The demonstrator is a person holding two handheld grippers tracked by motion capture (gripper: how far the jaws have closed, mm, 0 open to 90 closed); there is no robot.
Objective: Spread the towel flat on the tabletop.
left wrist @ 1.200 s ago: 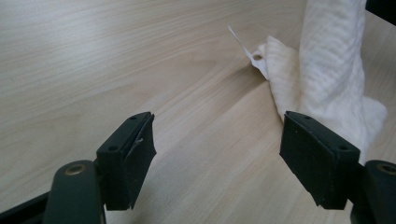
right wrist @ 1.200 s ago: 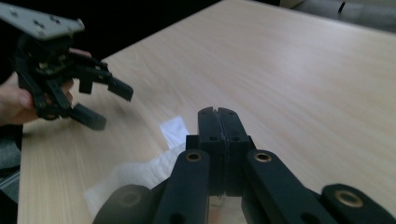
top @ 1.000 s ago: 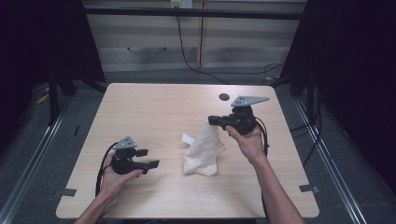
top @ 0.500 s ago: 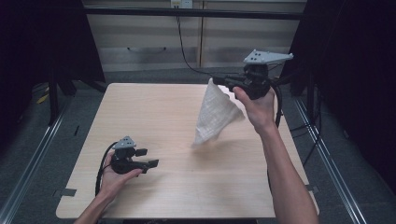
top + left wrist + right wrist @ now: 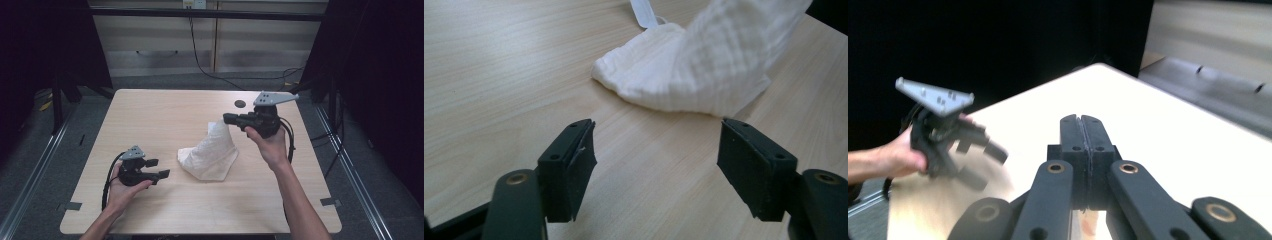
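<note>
the left gripper (image 5: 656,165) has its two black jaws rising from the bottom edge, standing wide apart with nothing between them but bare wood. each jaw ends in a flat black pad; the fingertips (image 5: 574,162) on the left side look slightly worn at the inner edge. beyond the jaws, on the light wooden table (image 5: 499,75), lies a white cloth (image 5: 694,80) with a faint woven grid texture. its lower folds rest on the tabletop, while its right part rises up and out of the top edge. a small white tag (image 5: 643,12) lies just beside the cloth's far edge. the cloth is apart from both jaws.
</note>
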